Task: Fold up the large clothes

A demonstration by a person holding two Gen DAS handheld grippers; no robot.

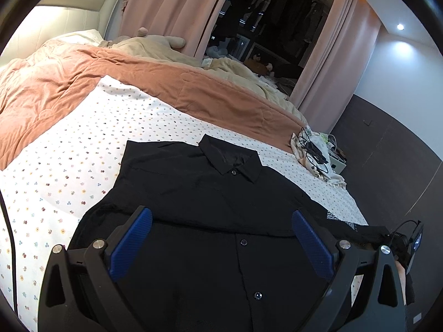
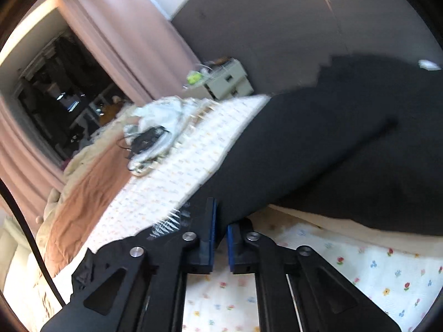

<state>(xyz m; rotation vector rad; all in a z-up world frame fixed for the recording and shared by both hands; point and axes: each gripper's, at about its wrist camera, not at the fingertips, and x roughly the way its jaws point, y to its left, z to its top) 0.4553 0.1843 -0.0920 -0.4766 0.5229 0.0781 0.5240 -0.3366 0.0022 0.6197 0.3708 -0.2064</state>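
Both wrist views close above bed [image 1: 83, 144]; sharing shirt [image 1: 193, 182].

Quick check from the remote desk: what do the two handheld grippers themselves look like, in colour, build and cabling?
Both the left gripper and the right gripper are matte black, with angular linkage arms, triangular cut-outs and silver round pivot pins. Their fingers carry blue textured pads. A black cable runs past the right gripper's side.

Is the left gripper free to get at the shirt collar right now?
Probably yes: the left gripper is open above the black shirt, and nothing lies between it and the collar.
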